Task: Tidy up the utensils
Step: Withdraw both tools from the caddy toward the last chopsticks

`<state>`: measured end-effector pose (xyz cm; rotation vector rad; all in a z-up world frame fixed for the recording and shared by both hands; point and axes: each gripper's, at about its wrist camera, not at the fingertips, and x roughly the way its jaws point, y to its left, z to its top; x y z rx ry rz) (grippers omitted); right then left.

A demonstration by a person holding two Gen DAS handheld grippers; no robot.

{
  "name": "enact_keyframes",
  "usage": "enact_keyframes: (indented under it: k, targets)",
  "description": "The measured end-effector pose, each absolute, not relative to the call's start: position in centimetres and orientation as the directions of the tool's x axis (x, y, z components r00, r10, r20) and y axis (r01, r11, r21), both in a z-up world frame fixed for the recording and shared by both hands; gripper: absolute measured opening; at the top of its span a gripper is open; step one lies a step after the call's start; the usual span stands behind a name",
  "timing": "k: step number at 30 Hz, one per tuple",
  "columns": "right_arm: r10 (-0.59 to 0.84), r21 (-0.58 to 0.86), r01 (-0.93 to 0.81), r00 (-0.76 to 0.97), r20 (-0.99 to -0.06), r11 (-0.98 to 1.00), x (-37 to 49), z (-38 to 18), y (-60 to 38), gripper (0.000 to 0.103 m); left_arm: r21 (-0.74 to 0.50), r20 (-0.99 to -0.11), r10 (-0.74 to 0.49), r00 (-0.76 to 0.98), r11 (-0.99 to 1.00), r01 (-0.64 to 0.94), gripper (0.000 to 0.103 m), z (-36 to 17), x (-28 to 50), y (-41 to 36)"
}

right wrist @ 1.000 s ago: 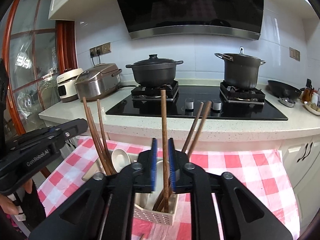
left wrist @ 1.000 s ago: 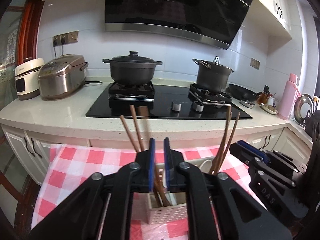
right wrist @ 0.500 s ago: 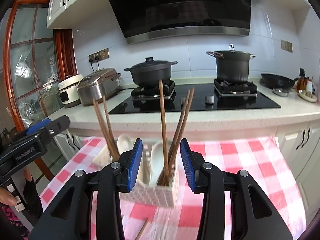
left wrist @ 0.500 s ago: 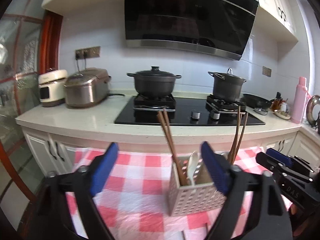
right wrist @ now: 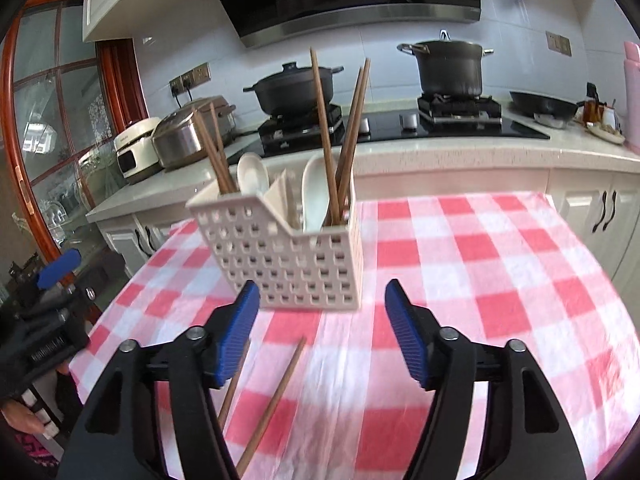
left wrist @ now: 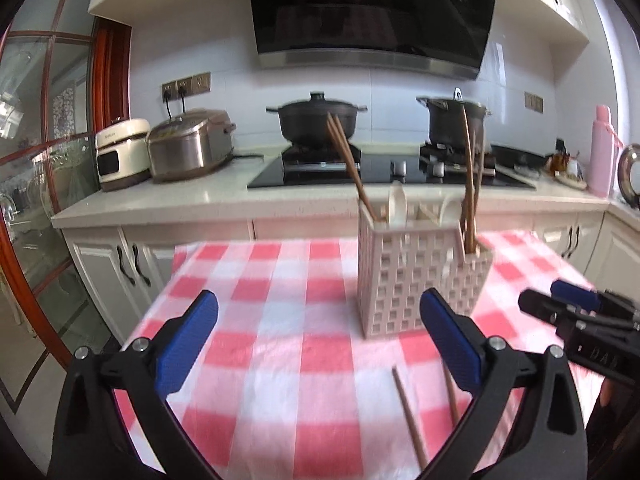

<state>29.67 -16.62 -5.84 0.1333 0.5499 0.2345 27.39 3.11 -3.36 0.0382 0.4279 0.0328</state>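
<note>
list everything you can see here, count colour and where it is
utensil caddy: one, white, perforated, on the tablecloth
chopsticks in caddy: at least five, brown, standing at both ends
loose chopsticks: two, brown, lying on the cloth in front of the caddy
spoons: two, white, standing in the caddy
tablecloth: one, red and white check, over the table
pots: two, dark, on the black hob
frying pan: one, dark, right of the hob
rice cookers: two, one silver, one cream, on the counter's left
flask: one, pink, counter's right
range hood: one, black, above the hob
left hand-held gripper: black with blue pads, open, empty
right hand-held gripper: same, open, empty
</note>
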Motion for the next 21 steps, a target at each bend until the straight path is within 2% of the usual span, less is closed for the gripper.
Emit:
enact_keyframes:
  k: [8, 14, 21]
  targets:
    - [0.259, 0.184, -0.186, 0.768, -0.585, 0.965, 29.5, -9.4, -14.6, 0.065, 0.049, -0.468, 0.066, 0.881, 0.998, -0.049, 0.098, -7.3, 25.6, 4.3]
    - [0.254, 0.17, -0.19, 0.748, -0.613, 0.967, 29.5, -10.7, -12.6, 0.06, 0.044, -0.451, 0.092, 0.888, 0.996, -0.081, 0.098, -8.0, 24.4, 5.5]
    - [0.168, 0.107, -0.13, 0.706, -0.688, 0.986, 30.1, -12.0, -10.8, 0.051, 0.033, -0.46, 0.075, 0.885, 0.997, -0.068, 0.098, -8.6, 23.9, 6.5]
